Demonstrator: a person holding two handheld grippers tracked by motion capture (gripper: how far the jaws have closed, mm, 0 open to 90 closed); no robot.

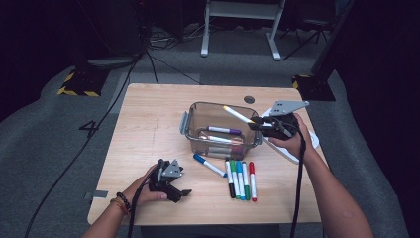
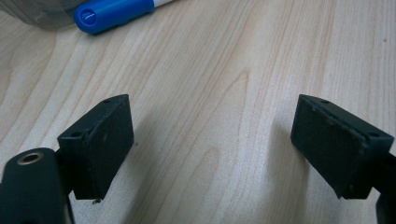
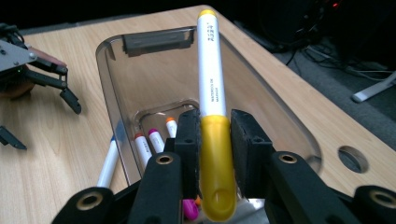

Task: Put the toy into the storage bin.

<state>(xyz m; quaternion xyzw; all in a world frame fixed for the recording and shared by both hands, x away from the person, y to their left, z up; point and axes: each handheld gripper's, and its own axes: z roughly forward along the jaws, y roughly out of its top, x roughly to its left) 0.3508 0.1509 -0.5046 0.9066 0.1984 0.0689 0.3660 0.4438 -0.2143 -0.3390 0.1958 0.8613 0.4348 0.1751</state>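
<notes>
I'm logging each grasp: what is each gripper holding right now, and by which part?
The right gripper clamps the yellow marker by its yellow cap, over the clear container. The left gripper holds nothing; its jaws stand apart.

A light wooden table holds a clear plastic box. A blue marker lies in front of the box. Four more markers lie side by side near it.

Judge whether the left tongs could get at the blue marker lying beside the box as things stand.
Probably yes: the left tongs stand open and empty on bare table, and nothing lies between them and the blue marker.
</notes>
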